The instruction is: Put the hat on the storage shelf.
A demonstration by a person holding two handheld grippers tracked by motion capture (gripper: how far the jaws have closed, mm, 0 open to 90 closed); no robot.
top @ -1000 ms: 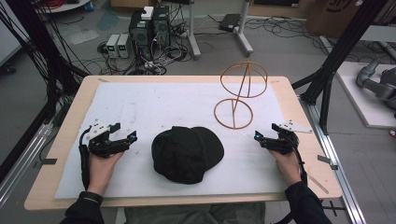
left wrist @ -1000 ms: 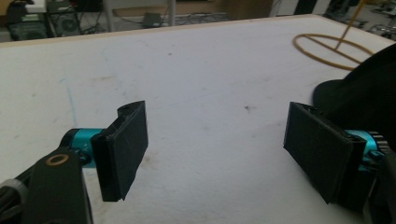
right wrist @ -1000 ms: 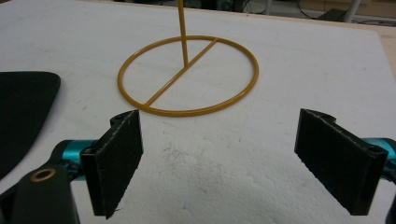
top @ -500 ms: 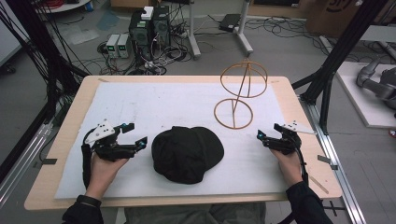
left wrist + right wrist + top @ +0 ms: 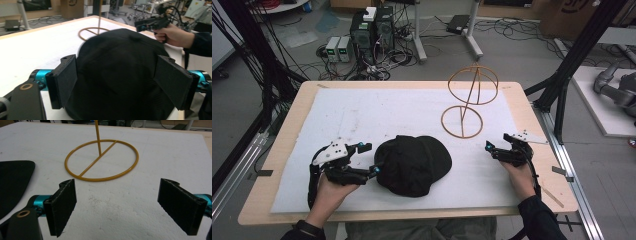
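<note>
The left tongs (image 5: 368, 158) are wide open, and their two black jaws sit one on each side of the near edge of the black cap (image 5: 413, 164). In the left gripper view the cap (image 5: 120, 72) bulges up big and round between the jaws, and I cannot tell if the jaws touch the cloth. A hand (image 5: 332, 189) holds these tongs from below, near the front edge of the desk (image 5: 287, 107). The right tongs (image 5: 488, 146) are wide open too, with nothing between the jaws. They hover low over the white mat (image 5: 377, 112), well apart from the cap, off to its right. In the right gripper view the open jaws point at the flat ring at the bottom of the yellow wire hat stand (image 5: 101, 160), and one dark edge of the cap (image 5: 13, 185) peeks in at the left. The other hand (image 5: 519, 177), with a dark sleeve, holds the right tongs. The cap lies on the white mat in the middle of the near side of the desk, between the two tongs, with its round top up. The hat stand (image 5: 467, 100) stands upright behind the cap and to the right, with one ring flat on the mat, a thin post, and another ring up high. The white mat covers most of the wooden desk. On the floor behind the desk there are computer boxes (image 5: 372, 27) and lots of black cables.
</note>
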